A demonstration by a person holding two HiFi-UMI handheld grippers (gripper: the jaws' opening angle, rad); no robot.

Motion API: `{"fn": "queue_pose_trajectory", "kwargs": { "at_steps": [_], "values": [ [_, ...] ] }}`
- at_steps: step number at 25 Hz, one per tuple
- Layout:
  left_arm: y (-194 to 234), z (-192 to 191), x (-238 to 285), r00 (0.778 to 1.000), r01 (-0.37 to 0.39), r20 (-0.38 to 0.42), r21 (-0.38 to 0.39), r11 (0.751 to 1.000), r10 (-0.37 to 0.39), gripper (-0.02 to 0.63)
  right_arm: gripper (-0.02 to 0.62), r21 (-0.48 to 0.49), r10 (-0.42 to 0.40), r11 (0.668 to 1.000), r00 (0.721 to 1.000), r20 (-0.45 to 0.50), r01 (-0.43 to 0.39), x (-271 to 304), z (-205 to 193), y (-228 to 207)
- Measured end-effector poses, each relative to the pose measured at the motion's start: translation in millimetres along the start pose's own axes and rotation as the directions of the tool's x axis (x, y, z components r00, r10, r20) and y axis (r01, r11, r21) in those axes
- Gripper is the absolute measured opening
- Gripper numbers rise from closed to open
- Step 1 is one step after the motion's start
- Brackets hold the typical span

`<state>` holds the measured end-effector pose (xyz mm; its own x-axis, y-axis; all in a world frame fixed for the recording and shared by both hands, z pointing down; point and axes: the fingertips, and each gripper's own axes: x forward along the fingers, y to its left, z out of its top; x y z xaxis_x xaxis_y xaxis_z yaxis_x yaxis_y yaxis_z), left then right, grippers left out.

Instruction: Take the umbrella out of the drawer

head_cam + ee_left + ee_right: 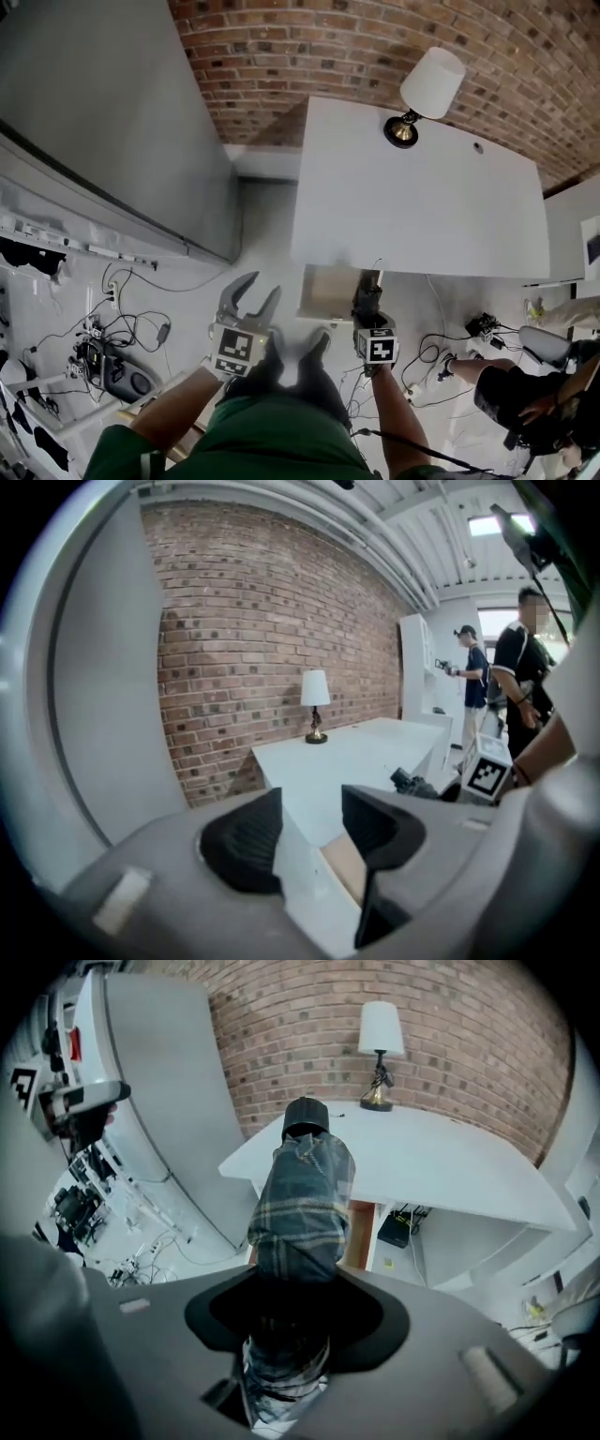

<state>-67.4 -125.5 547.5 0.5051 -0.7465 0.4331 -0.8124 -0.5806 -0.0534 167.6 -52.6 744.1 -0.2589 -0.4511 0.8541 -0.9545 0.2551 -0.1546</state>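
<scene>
A folded plaid umbrella with a black end cap sticks out between the jaws of my right gripper, which is shut on it. In the head view the umbrella is held above the floor, just right of the open drawer under the white desk. The drawer's wooden inside lies below and behind the umbrella. My left gripper stands open and empty left of the drawer; between its black pads I see the drawer's front.
A table lamp stands on the desk by the brick wall. A grey panel fills the left. Cables and gear litter the floor at left, and more cables at right. People stand at the right.
</scene>
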Motion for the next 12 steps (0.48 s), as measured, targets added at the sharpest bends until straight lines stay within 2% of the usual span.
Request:
{"fn": "queue_pose_trajectory", "kwargs": {
  "at_steps": [8, 12],
  "values": [
    [5.7, 26.7, -14.6, 0.997, 0.038, 0.071, 0.076, 0.996, -0.043, 0.196, 0.19, 0.11, -0.114, 0.989, 0.982, 0.15, 0.098, -70.2, 53.7, -24.1],
    [12.2, 32.3, -22.3, 0.994, 0.054, 0.093, 0.078, 0.995, -0.062, 0.196, 0.192, 0.146, -0.177, 0.978, 0.965, 0.191, 0.15, -105.8, 77.2, -42.6]
  ]
}}
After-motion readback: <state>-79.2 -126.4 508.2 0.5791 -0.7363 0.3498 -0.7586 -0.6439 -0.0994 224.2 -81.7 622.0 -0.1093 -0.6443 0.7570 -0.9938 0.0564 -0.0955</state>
